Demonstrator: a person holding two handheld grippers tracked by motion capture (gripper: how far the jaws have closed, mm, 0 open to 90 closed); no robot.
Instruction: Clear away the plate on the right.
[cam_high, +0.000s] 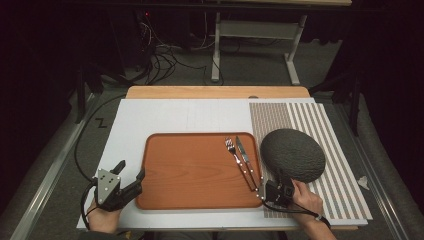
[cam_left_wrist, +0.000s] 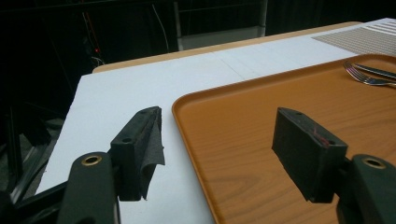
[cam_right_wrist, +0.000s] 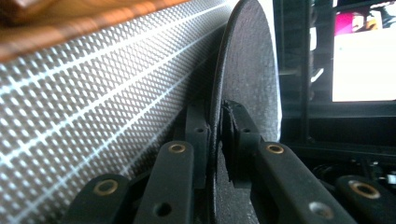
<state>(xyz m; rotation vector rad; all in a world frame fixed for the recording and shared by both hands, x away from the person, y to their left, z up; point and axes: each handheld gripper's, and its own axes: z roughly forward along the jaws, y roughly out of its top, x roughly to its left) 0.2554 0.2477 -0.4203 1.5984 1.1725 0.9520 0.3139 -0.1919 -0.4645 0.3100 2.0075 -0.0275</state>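
Dark floor with tangled cables and a metal frame lies behind a wooden table covered by a white board, and a striped woven mat lies along the board's right side. On that mat rests a dark round plate, and the right gripper sits at the plate's near edge, its jaws clamped together on the rim; the right gripper view shows the plate edge-on, rising between the two pads with one pad above the rim and one below. The plate thus reaches away from this gripper, toward the far right of the table. Just to its left lies the orange tray, so any move of the plate onto the tray, as I judge the work in hand, goes leftward across the tray's raised right rim. Along that side of the tray lie a fork and a knife, side by side, long axes running from far to near with handles toward the person; they stand directly between plate and open tray floor and are the things most likely to be struck. The left gripper hangs at the tray's near left corner, well apart from the plate, jaws wide apart and holding nothing; in its own view one jaw is over the white board and one over the tray.
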